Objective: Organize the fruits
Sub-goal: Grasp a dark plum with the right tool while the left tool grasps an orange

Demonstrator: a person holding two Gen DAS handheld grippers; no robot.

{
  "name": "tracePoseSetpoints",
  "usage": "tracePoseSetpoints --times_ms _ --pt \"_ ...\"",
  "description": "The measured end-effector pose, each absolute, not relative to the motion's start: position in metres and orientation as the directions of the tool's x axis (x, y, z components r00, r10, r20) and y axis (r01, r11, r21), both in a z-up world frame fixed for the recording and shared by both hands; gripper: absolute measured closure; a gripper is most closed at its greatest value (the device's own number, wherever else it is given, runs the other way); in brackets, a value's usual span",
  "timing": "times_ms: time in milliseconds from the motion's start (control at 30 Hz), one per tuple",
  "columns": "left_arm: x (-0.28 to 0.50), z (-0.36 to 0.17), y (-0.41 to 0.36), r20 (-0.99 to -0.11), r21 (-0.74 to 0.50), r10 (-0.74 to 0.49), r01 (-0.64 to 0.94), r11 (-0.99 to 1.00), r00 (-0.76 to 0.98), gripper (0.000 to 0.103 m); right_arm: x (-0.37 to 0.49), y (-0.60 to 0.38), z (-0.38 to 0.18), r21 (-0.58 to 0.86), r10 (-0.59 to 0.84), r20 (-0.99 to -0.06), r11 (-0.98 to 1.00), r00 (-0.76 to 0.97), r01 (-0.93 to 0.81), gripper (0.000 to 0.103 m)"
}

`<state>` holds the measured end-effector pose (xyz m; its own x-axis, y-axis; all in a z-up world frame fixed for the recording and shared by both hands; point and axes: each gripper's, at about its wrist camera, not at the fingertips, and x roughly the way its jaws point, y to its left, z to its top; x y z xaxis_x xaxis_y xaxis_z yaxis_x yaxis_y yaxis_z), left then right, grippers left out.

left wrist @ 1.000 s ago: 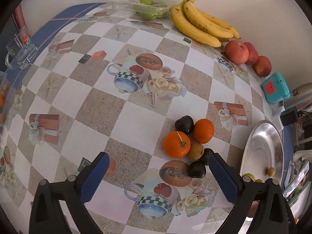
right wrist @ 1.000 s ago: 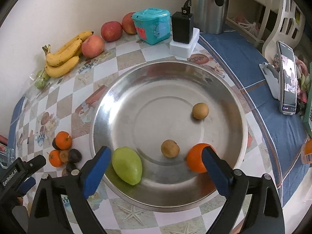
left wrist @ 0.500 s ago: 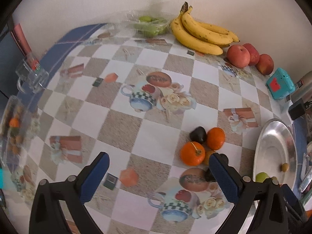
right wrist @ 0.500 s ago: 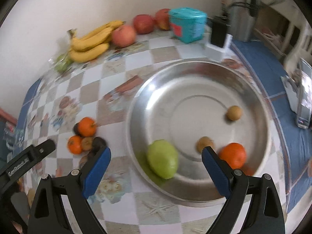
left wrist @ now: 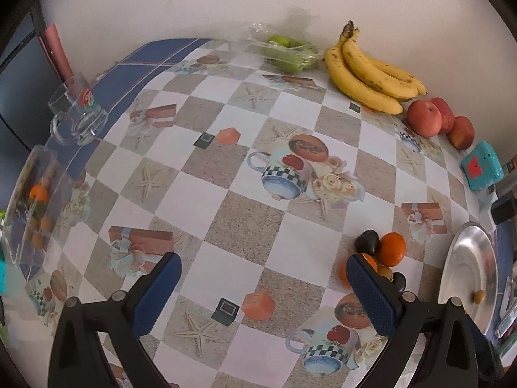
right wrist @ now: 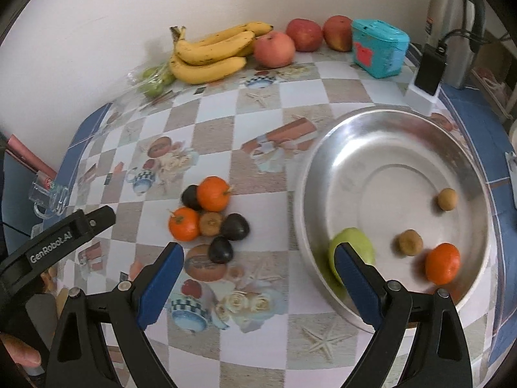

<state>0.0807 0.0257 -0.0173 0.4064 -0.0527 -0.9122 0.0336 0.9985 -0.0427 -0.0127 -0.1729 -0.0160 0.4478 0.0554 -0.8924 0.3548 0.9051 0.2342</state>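
Note:
A small heap of fruit lies on the checked tablecloth: two oranges point(right wrist: 213, 193), a brown kiwi point(right wrist: 210, 223) and dark plums point(right wrist: 235, 226). The heap also shows in the left wrist view point(left wrist: 391, 248), partly behind the right finger. A steel bowl point(right wrist: 323, 148) holds a green pear point(right wrist: 352, 242), an orange point(right wrist: 442, 263) and two small brown fruits point(right wrist: 409, 242). My right gripper point(right wrist: 258, 278) is open and empty, above the cloth between heap and bowl. My left gripper point(left wrist: 263, 287) is open and empty, left of the heap.
Bananas point(right wrist: 210, 51), three apples point(right wrist: 274, 49) and bagged green fruit point(right wrist: 153, 79) line the back wall. A teal box point(right wrist: 378, 48), charger point(right wrist: 428, 71) and kettle point(right wrist: 452, 26) stand back right. A glass mug point(left wrist: 76, 114) and clear tray point(left wrist: 32, 207) sit at the left edge.
The right gripper has swung left, from over the bowl to the cloth between heap and bowl. The left gripper has drawn back and to the left, away from the heap.

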Motion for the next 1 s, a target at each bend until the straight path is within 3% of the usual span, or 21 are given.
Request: tracePoseSetpoints --times_ms 500,1000 --pt "0.088 -0.042 0.031 -0.938 -0.057 -0.053 -0.003 0.998 0.344 0.000 0.013 -0.140 -0.042 0.231 0.116 -0.905 0.941 0.409 0.246 0.009" --pt "0.093 -0.056 0.013 -0.940 -0.099 -0.110 0.052 0.994 0.322 0.000 0.023 -0.132 -0.059 0.182 0.089 -0.921 0.959 0.380 0.216 0.011"
